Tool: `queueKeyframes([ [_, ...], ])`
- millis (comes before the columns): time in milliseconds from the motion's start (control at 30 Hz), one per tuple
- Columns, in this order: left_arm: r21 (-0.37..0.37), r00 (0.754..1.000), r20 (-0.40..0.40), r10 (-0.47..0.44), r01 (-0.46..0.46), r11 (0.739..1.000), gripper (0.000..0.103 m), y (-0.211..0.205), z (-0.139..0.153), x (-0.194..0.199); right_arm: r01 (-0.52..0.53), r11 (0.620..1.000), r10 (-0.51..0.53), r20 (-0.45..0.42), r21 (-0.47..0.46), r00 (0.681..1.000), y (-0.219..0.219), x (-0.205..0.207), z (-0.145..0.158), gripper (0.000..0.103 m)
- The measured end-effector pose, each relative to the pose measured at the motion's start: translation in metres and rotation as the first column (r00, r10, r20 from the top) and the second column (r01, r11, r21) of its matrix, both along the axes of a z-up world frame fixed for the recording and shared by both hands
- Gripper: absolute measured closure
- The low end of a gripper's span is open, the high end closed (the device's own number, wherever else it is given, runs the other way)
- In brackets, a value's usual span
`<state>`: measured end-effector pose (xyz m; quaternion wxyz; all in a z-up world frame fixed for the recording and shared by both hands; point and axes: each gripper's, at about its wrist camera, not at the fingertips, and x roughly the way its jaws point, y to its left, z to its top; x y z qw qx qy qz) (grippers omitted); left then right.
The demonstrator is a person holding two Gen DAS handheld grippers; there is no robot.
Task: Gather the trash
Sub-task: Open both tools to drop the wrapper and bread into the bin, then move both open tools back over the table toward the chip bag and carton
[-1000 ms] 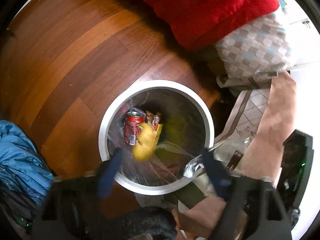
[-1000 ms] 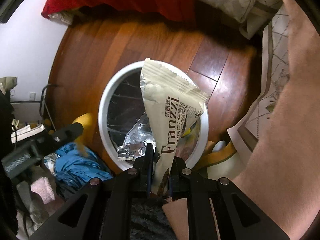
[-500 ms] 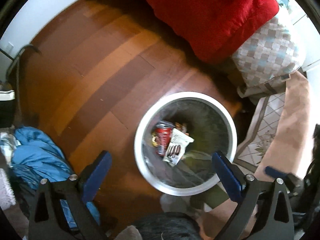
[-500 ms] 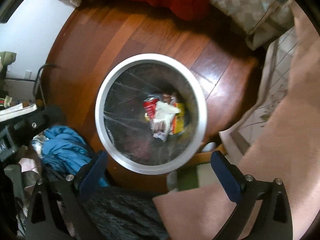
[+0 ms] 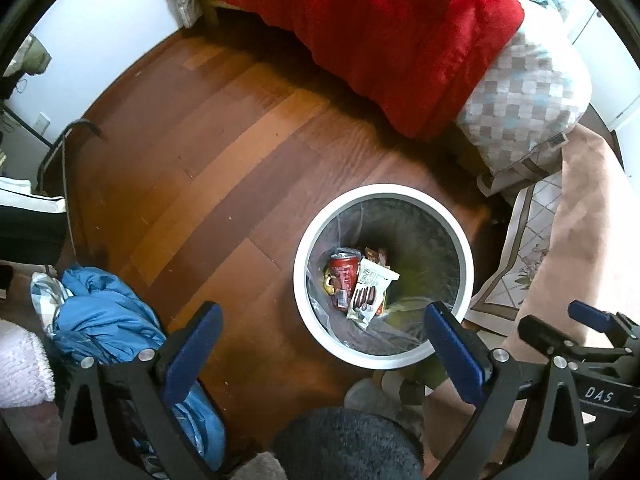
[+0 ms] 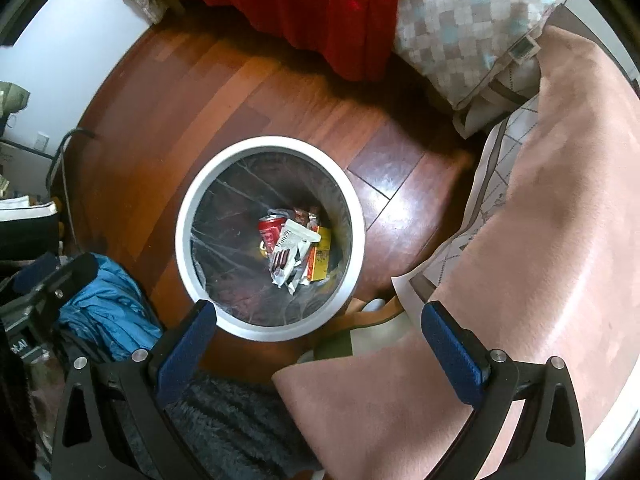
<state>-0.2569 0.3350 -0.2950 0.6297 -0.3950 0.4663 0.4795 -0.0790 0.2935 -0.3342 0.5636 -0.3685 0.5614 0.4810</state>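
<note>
A round white-rimmed trash bin [image 5: 301, 256] [image 6: 188, 216] stands on the wooden floor. Inside lie a red soda can [image 5: 343, 273] [image 6: 270, 229], a white Franzzi wrapper [image 5: 370, 292] [image 6: 290, 254], a yellow packet [image 6: 322, 256] and a bit of yellow trash [image 5: 329, 283]. My left gripper [image 5: 324, 344] is open and empty, above the bin's near left side. My right gripper [image 6: 320, 340] is open and empty, above the bin's near edge. The right gripper also shows at the lower right of the left wrist view [image 5: 592, 344].
A red blanket [image 5: 380, 32] and a checked pillow [image 5: 524, 104] hang off a bed behind the bin. A blue garment [image 5: 104, 328] lies on the floor at left. A pink blanket [image 6: 540, 240] and a patterned sheet [image 5: 520, 256] are at right. A dark fuzzy slipper [image 5: 348, 444] is below.
My right gripper opened and dropped the Franzzi wrapper into the bin. A yellow piece also fell in from the left gripper. Both grippers have risen higher above the bin.
</note>
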Motion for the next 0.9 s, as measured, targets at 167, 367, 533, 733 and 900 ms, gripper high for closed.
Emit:
queueKeyframes([
  [167,0.045,1.000,0.014,-0.022,0.021,0.999,0.000,-0.015,0.027,0.001,0.001,0.998,-0.002,0.015,0.061,1.000,-0.015,0.003,0.028,0.000],
  [367,0.102,0.998,0.045,-0.048,0.043,0.994,0.000,-0.035,0.068,0.005,-0.002,0.989,0.000,0.015,0.151,1.000,-0.032,0.004,0.075,0.000],
  [533,0.166,0.996,0.064,-0.060,0.049,0.985,0.000,-0.051,0.104,0.008,0.004,0.972,-0.001,-0.011,0.236,1.000,-0.052,0.004,0.119,0.000],
  [733,0.278,0.996,0.046,-0.078,0.063,0.959,0.000,-0.078,0.151,0.027,0.055,0.937,-0.027,-0.087,0.344,0.996,-0.085,0.015,0.167,0.000],
  [900,0.332,0.990,0.056,-0.127,0.101,0.938,0.000,-0.096,0.162,0.072,0.156,0.896,-0.094,-0.168,0.416,0.981,-0.123,0.047,0.202,0.000],
])
